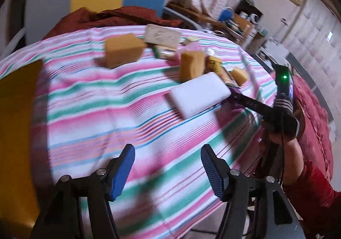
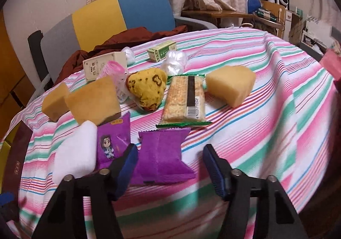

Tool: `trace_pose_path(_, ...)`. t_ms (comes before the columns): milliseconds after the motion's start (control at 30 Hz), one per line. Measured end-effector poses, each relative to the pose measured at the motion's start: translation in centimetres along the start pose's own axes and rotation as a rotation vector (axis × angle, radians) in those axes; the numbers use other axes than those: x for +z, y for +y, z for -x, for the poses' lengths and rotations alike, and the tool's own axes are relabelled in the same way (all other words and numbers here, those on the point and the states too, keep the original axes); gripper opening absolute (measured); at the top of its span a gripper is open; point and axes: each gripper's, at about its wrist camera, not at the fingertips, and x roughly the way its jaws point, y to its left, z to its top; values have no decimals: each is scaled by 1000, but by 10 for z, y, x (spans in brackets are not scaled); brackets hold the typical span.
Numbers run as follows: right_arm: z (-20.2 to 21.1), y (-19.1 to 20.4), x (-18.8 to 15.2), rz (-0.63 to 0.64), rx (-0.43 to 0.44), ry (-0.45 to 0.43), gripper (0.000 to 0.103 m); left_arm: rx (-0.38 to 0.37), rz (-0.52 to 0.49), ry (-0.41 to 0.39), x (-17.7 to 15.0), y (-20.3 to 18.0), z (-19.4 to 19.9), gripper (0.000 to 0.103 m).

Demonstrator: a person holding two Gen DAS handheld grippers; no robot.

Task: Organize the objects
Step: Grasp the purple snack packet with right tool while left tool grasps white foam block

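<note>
My left gripper (image 1: 168, 164) is open and empty above the striped tablecloth (image 1: 106, 111). Ahead of it lie a white foam block (image 1: 199, 94) and yellow sponges (image 1: 123, 49) (image 1: 191, 64). My right gripper (image 2: 168, 164) is open, hovering over a purple snack packet (image 2: 162, 153). Beside that lie a second purple packet with a cartoon figure (image 2: 113, 141), the white foam block (image 2: 74, 151), a green-edged biscuit pack (image 2: 185, 100), a spotted yellow bun (image 2: 147, 87) and sponges (image 2: 93, 100) (image 2: 230, 85). The right gripper also shows in the left wrist view (image 1: 236, 95), near the white block.
Small boxes (image 2: 100, 66) (image 2: 162, 50), a pink roller (image 2: 117, 72) and clear plastic items (image 2: 174, 62) lie at the table's far side. A colour-blocked chair (image 2: 119, 15) with a dark red cloth (image 2: 127, 38) stands behind. A dark red box (image 2: 15, 158) lies at the left edge.
</note>
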Motion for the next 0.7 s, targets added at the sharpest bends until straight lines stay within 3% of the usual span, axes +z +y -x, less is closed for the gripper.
trace_pose_path(100,0,-2,-2,1,12,-24,52,-20,-57,-2,14,-11,-14,71)
trace_pose_path(233,-1,-6,-8,-2,43,-63,52,-19,-171,-36,33,-27,-29,82)
trace_pose_path(333,-2,-4,-10,12,35,-80,52,2,-283,-26,48,-41,-46,82)
trace_pose_path(500,-5,3,-14,61,2,-99,53,-34,-409,11,68,-56,-70,82)
trace_pose_path(700,-4,0,-16,63,7,-108,53,-19,-566,73,65,-78,-99,82)
